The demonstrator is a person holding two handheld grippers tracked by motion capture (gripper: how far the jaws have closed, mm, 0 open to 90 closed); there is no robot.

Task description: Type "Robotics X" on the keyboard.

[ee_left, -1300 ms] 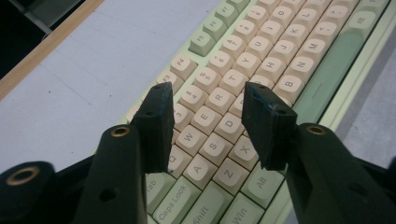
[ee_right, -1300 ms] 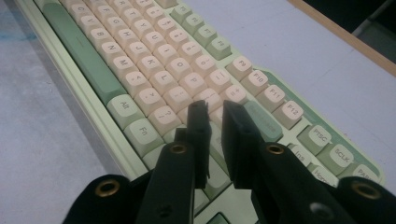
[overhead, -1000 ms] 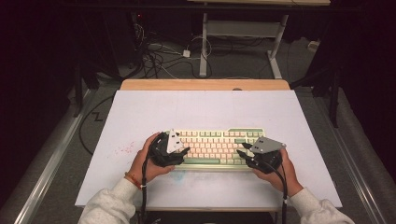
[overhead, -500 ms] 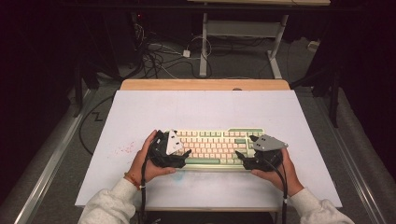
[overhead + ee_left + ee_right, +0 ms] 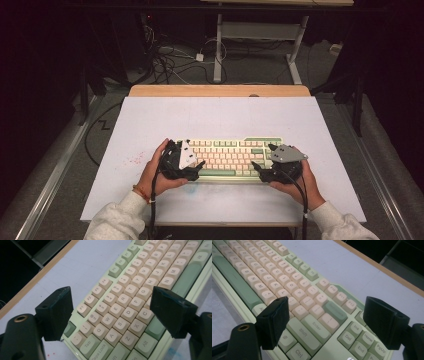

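A pale green keyboard [image 5: 227,156] with cream keys lies on the white table top, near its front edge. My left gripper [image 5: 192,159] is at the keyboard's left end and my right gripper [image 5: 264,157] at its right end, each held in a hand. In the left gripper view the keyboard [image 5: 125,305] runs between the jaws of the left gripper [image 5: 111,293], which stand wide apart over the Tab and Alt corner. In the right gripper view the right gripper [image 5: 327,302] is open just as wide over the Enter and Shift keys of the keyboard [image 5: 294,287]. Neither gripper holds anything.
The white table top [image 5: 220,117] has a wooden strip [image 5: 220,91] along its far edge. Faint red specks [image 5: 132,161] mark the surface left of the keyboard. Beyond the table, cables [image 5: 170,60] lie on the floor by a white desk frame [image 5: 218,45].
Both hands have stayed almost still at the keyboard's ends. The right gripper has edged slightly toward the far side. The jaws stay open.
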